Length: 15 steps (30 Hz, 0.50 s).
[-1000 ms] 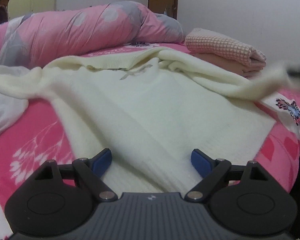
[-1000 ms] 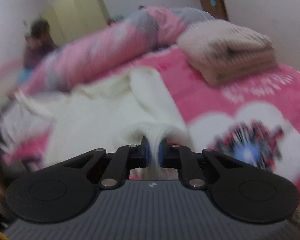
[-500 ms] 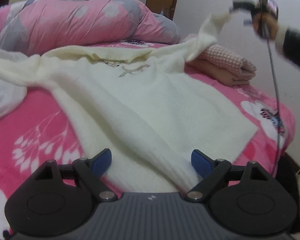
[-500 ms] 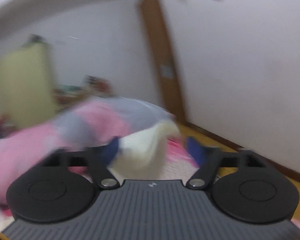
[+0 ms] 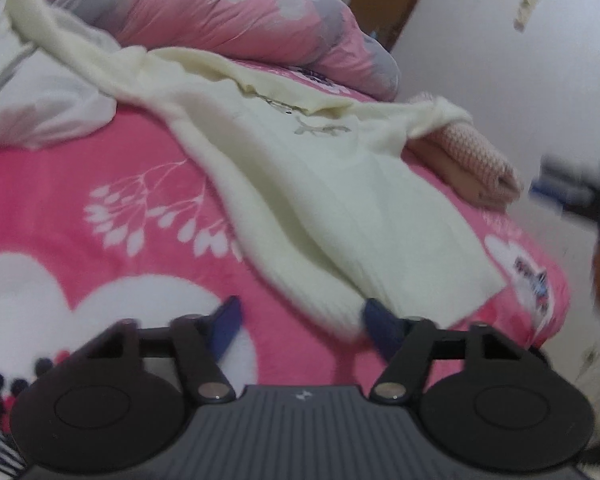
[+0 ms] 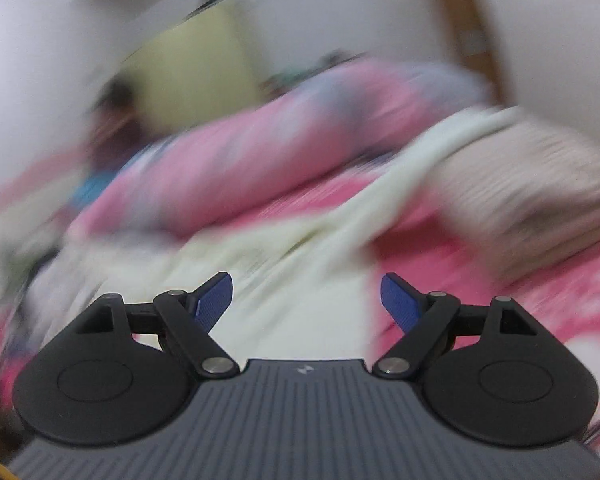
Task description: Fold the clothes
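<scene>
Grippers first, nearest my cameras. My left gripper (image 5: 298, 322) hovers low over the near edge of the bed; its jaws are closing, with the sweater's near hem corner lying just inside its right blue pad (image 5: 380, 326), and I cannot see the pads pressing on the cloth. My right gripper (image 6: 307, 299) stands with its jaws wide apart and holds nothing; cream knit lies below and beyond the gap, though that view is badly blurred.

Bed cover (image 5: 100, 208): pink fleece with white tree and heart prints, under everything.

Cream sweater (image 5: 340, 184): spread flat on the cover, hem near, collar far, a small grey motif on the chest. One sleeve runs off to the far left; the other drapes rightward onto the folded stack.

White cloth (image 5: 40, 92): bunched at the left, under the left sleeve.

Folded stack (image 5: 476, 160): pink checked piece over a peach one, at the right side of the bed, touching the sweater's right sleeve.

Rolled quilt (image 5: 240, 12): pink and grey, lying across the far side.

Containers: I see none; a pale green wardrobe (image 6: 196, 68) stands far off, too blurred to tell more.

Person (image 6: 108, 128): a blurred figure beyond the quilt at far left.
</scene>
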Available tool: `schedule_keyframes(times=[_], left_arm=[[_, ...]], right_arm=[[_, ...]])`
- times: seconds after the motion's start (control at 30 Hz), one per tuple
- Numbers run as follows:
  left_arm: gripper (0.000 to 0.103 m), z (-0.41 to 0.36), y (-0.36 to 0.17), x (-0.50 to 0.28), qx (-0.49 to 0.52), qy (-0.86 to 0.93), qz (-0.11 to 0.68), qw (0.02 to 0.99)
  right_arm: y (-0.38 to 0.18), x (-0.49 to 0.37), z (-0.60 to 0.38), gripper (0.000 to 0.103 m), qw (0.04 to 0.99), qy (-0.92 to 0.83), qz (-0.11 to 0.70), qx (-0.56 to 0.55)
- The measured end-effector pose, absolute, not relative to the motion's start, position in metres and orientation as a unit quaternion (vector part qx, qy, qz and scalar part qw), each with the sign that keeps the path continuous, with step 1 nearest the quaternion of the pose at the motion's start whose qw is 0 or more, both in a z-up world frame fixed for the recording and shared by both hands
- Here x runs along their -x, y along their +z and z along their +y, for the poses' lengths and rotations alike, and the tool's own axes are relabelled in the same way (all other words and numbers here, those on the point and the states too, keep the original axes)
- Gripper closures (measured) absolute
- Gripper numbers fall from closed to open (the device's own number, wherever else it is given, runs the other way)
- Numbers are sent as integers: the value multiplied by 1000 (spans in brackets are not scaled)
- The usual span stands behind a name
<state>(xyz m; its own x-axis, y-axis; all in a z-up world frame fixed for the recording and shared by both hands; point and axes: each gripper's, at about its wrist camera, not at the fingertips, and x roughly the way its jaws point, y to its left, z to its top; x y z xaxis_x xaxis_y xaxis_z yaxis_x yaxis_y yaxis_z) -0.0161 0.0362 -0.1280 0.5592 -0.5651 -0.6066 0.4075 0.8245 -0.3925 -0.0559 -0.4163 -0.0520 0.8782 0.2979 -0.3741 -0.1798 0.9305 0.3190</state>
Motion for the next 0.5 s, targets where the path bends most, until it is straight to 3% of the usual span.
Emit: schedule_keyframes(times=[0.07,0.27,0.33,0.4,0.47,0.5], left_arm=[[47,41,-131,9,136,-270,388,871],[68,36,-137,-17,163,-250,407,863],[85,34,-138,-21,167,-243,409,864],[93,32,-137,-24,169,-240,413,862],[94,39,-128,-23,182,-242,411,860],[94,48,-121,-22,201,-246,407,856]], right_arm=[[-70,73,-360,22,953,188,229,-65],[-104,112,-222,25,909,283,236,198],[-118,106,-198,37,895,261,253,257],[-122,93,-199,73,898,245,282,233],[-112,81,-215,99,911,234,300,157],[-103,79,-227,99,919,232,296,117]])
